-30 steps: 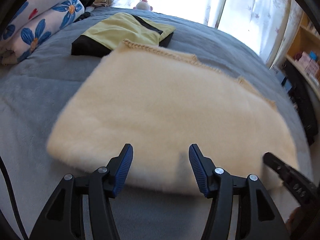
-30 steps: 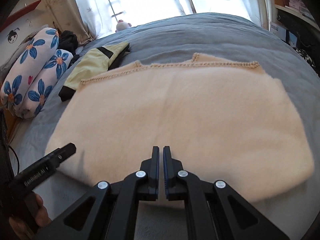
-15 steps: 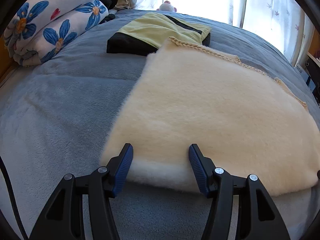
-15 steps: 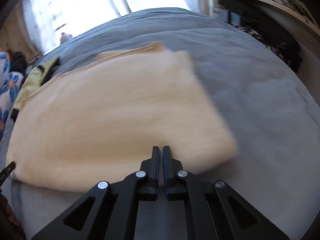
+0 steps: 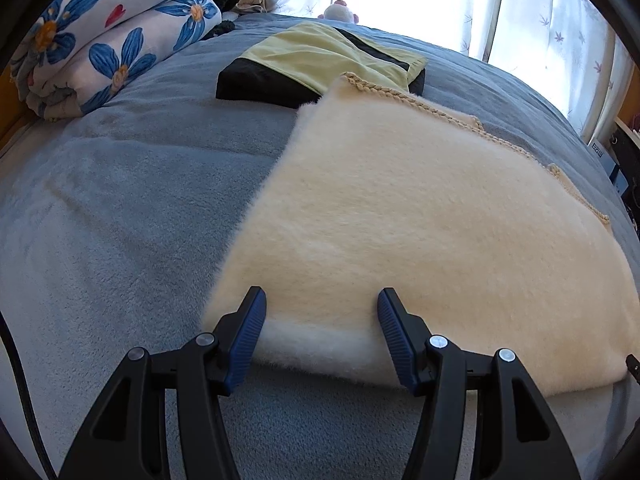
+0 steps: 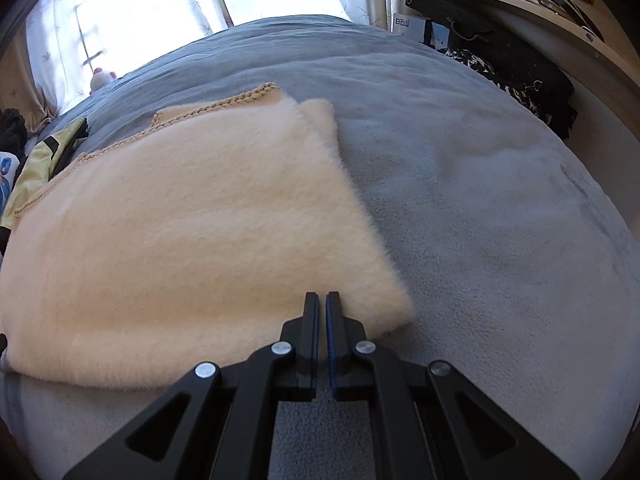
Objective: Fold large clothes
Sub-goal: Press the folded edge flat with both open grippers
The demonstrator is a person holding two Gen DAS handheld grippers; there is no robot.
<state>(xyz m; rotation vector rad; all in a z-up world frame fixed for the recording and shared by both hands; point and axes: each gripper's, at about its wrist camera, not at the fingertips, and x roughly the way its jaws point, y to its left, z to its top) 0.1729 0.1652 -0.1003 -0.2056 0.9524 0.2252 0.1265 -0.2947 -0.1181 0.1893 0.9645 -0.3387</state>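
Observation:
A fluffy cream garment [image 5: 400, 216] with a braided beige trim lies folded flat on the grey bed; it also shows in the right wrist view [image 6: 192, 216]. My left gripper [image 5: 320, 312] is open, its blue pads straddling the near left edge of the garment. My right gripper [image 6: 322, 304] is shut and empty, its tips over the garment's near right corner.
A folded yellow and black garment [image 5: 320, 64] lies beyond the cream one. Rolled floral bedding [image 5: 100, 40] sits at the far left. The grey bed cover [image 6: 500, 200] stretches to the right. A curtained window is at the back, shelves and dark bags [image 6: 500, 52] at the right.
My left gripper has moved left to the garment's near left corner. My right gripper has moved right to its near right corner and stayed shut.

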